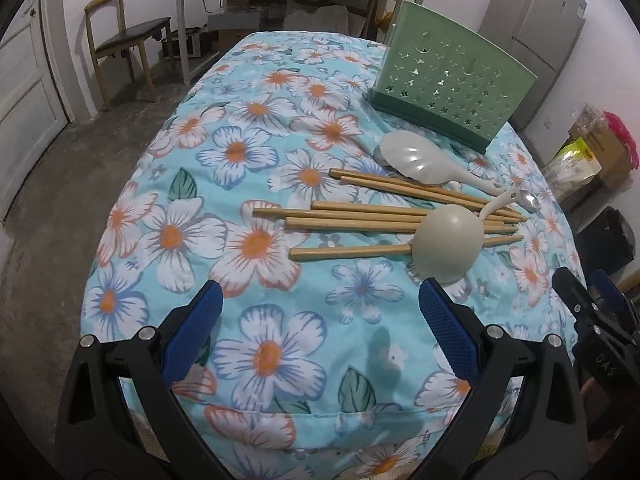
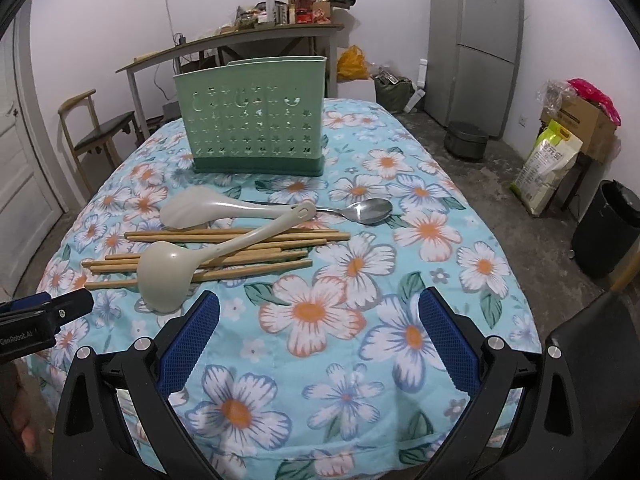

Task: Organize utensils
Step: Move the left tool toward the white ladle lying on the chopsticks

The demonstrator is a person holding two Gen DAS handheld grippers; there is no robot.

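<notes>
Nothing has been put away yet. All the utensils lie loose on the flowery cloth (image 2: 400,360), and the green holder (image 2: 256,120) stands upright at the far side of the table, just behind them. I cannot see inside it from here.

The left gripper (image 1: 320,320) hangs over the near edge of the cloth with its 2 blue pads spread wide and nothing between them. The right gripper (image 2: 320,332) is the same: wide apart, holding nothing, low over the near side of the table.

The chopsticks (image 2: 216,254) lie in a messy bunch, side by side and a bit crossed. I count about 8, but some are hidden. The ladle (image 2: 168,276) lies on top of them, bowl down, with its handle slanting across the sticks. The rice paddle (image 2: 200,210) lies just past the sticks, near the holder. The metal spoon (image 2: 366,211) is off to the right of the pile.

So this looks like the very start: picking what to grab first. I think the ladle should go first, since it sits on the sticks. The grip must close on its thin handle and lift it straight up, so the sticks below do not roll off.
</notes>
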